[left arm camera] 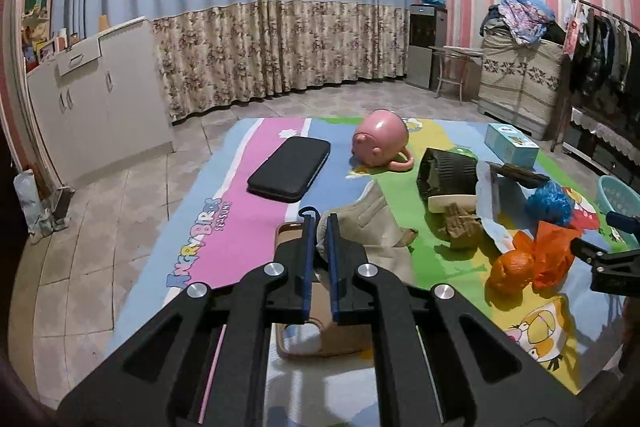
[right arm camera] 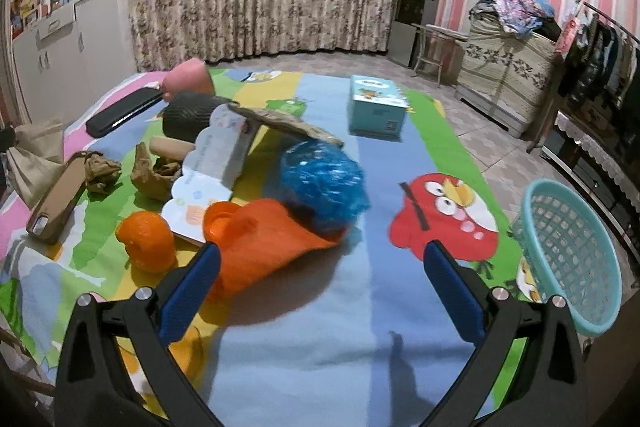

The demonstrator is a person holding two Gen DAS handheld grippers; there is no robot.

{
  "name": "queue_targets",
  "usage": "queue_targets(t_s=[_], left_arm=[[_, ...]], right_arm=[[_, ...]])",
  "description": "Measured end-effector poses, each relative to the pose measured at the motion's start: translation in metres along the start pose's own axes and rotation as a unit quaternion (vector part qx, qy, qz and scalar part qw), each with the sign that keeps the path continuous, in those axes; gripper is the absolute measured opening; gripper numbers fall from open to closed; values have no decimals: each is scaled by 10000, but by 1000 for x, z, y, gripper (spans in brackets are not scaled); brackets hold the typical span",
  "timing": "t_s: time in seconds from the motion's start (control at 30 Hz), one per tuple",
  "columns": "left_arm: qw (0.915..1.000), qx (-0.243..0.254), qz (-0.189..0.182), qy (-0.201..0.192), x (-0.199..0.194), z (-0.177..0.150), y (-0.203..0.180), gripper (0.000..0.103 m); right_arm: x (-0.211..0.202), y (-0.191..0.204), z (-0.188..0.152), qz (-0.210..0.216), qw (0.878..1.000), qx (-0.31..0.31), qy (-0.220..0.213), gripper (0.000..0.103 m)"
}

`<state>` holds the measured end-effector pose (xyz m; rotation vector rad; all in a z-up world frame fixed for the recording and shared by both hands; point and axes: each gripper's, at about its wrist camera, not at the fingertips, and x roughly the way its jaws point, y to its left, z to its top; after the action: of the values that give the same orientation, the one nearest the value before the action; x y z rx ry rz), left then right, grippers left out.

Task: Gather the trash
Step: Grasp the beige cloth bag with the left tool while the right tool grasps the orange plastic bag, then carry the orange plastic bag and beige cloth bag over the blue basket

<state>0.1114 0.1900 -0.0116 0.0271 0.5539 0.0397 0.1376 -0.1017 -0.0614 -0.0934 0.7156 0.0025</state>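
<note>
Beige paper wad (left arm camera: pixel 362 223) pinched in left tool (left arm camera: pixel 320 223); right tool (right arm camera: pixel 320 259) spread over bare blue mat strip (right arm camera: pixel 320 347), basket (right arm camera: pixel 576 259) at mat edge.

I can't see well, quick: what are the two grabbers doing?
Left gripper: shut on a beige cloth.
Right gripper: open, holding nothing.

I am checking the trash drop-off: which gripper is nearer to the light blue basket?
Right. The right gripper stands open just beside the basket. The left gripper is across the mat, shut on a beige cloth bag.
</note>
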Motion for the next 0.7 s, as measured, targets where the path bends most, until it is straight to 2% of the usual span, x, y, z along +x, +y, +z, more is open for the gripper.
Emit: queue_targets(t_s=[0.07, 0.1, 0.13, 0.2, 0.27, 0.33, 0.43, 0.53, 0.7], left_arm=[[10000, -5, 24, 37, 1, -1, 2, 5], [10000, 7, 41, 45, 1, -3, 3, 5], [10000, 20, 60, 50, 1, -4, 3, 5], [10000, 13, 57, 61, 0, -4, 4, 2], [10000, 9, 52, 52, 0, -5, 3, 0], [10000, 13, 74, 26, -2, -4, 2, 0], [9999, 38, 91, -38, -4, -3, -4, 0], [9999, 6, 110, -48, -5, -1, -7, 0], [9996, -133, 233, 94, -3, -6, 3, 0]], right_arm=[[9, 6, 0, 80, 9999, -45, 143, 98], [15, 9, 0, 178, 9995, -45, 244, 92], [18, 10, -1, 270, 9991, -34, 316, 77], [23, 12, -3, 478, 9978, 1, 451, 58], [21, 13, -4, 616, 9974, -1, 385, 48], [16, 12, -3, 686, 9972, -86, 293, 31], [12, 6, -3, 807, 9964, -78, 256, 20], [6, -7, -3, 886, 9959, 0, 188, 14], [-5, -23, -5, 825, 9966, -33, 55, 12]])
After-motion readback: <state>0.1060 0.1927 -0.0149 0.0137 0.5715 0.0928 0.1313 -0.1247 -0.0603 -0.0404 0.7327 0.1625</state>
